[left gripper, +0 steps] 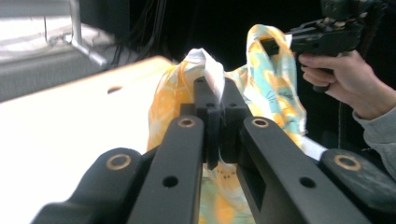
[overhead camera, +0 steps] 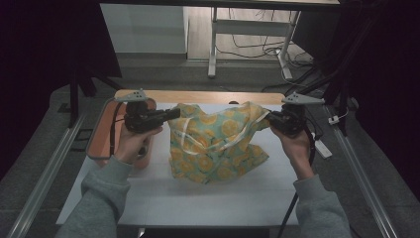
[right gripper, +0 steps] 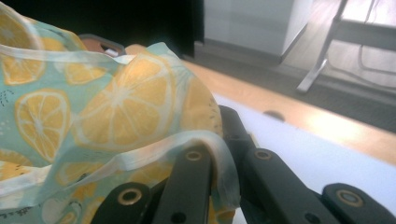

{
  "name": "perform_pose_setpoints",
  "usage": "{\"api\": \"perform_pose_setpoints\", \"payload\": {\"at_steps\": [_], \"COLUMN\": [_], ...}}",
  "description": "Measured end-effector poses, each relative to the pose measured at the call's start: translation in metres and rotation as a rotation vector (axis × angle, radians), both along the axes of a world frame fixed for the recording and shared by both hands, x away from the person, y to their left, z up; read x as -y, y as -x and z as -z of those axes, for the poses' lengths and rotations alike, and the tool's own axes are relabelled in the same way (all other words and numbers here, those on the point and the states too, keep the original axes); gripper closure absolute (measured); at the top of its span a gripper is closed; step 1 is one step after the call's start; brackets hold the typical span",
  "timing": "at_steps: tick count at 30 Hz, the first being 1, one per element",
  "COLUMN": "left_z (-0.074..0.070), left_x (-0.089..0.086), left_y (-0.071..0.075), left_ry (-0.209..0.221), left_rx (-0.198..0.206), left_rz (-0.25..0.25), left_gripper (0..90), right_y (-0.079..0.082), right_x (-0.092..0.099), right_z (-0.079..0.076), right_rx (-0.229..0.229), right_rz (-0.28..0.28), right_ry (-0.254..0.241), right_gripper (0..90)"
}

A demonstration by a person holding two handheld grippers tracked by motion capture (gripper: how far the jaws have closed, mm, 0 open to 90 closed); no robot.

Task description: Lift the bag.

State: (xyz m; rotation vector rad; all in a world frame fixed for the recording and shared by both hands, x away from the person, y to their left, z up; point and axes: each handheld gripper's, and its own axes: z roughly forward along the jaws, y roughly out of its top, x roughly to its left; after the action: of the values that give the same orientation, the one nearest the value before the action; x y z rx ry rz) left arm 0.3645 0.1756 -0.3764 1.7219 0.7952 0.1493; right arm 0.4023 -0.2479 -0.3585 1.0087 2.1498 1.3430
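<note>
- The lemon-print cloth (overhead camera: 218, 144) hangs lifted over the middle of the white table (overhead camera: 208, 198), its lower part bunched and resting on the surface.
- The left gripper (overhead camera: 171, 114) pinches the cloth's left upper edge, jaws clamped tight on the white hem (left gripper: 210, 77).
- The right gripper (overhead camera: 271, 119) is closed on the right upper edge, fabric draped over its jaws.
- Done: both corners are gripped and raised.
- Left, by my judgement: pulling the cloth taut, then spreading or folding it flat; it is crumpled now.
- An orange tray (overhead camera: 99, 134) lies at the table's left edge.
</note>
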Motion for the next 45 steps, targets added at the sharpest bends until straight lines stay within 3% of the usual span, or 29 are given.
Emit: {"api": "perform_pose_setpoints", "payload": {"at_steps": [3,7,9,12,15,19,24,29,35,39,45], "left_z": [0.003,0.003,0.005,0.005,0.005,0.015,0.034,0.051,0.070,0.081,0.085], "left_x": [0.000,0.002,0.001,-0.005,-0.020,-0.035,-0.037,-0.039,-0.037,-0.037,-0.036], "left_y": [-0.001,0.001,0.004,0.014,0.032,0.053,0.069,0.082,0.096,0.102,0.101], "left_ry": [-0.005,-0.023,-0.026,-0.065,-0.114,-0.152,-0.182,-0.246,-0.321,-0.323,-0.330], "left_rx": [-0.001,-0.002,0.008,0.032,0.068,0.073,0.053,0.023,-0.020,-0.055,-0.072], "left_rz": [0.002,-0.001,-0.014,-0.062,-0.100,-0.111,-0.113,-0.129,-0.138,-0.123,-0.132], "left_gripper": [88.0,84.1,72.4,35.1,21.8,22.3,22.4,22.8,24.1,24.6,25.0], "right_y": [-0.001,0.001,0.003,0.010,0.026,0.043,0.055,0.070,0.080,0.083,0.085], "right_x": [0.001,0.001,0.000,0.001,0.011,0.030,0.052,0.066,0.061,0.053,0.047], "right_z": [0.009,0.009,0.009,0.008,0.008,0.010,0.021,0.042,0.073,0.092,0.097], "right_rx": [-0.009,-0.007,-0.004,0.026,0.080,0.066,0.019,0.002,-0.033,-0.041,-0.019], "right_rz": [-0.023,-0.051,-0.067,-0.061,-0.049,-0.093,-0.064,-0.048,-0.090,-0.104,-0.136], "right_ry": [-0.005,-0.019,-0.016,-0.007,-0.016,-0.048,-0.057,-0.045,-0.017,0.029,0.056], "right_gripper": [89.5,88.6,83.1,54.5,37.8,28.6,22.3,22.1,26.5,28.5,31.0]}}
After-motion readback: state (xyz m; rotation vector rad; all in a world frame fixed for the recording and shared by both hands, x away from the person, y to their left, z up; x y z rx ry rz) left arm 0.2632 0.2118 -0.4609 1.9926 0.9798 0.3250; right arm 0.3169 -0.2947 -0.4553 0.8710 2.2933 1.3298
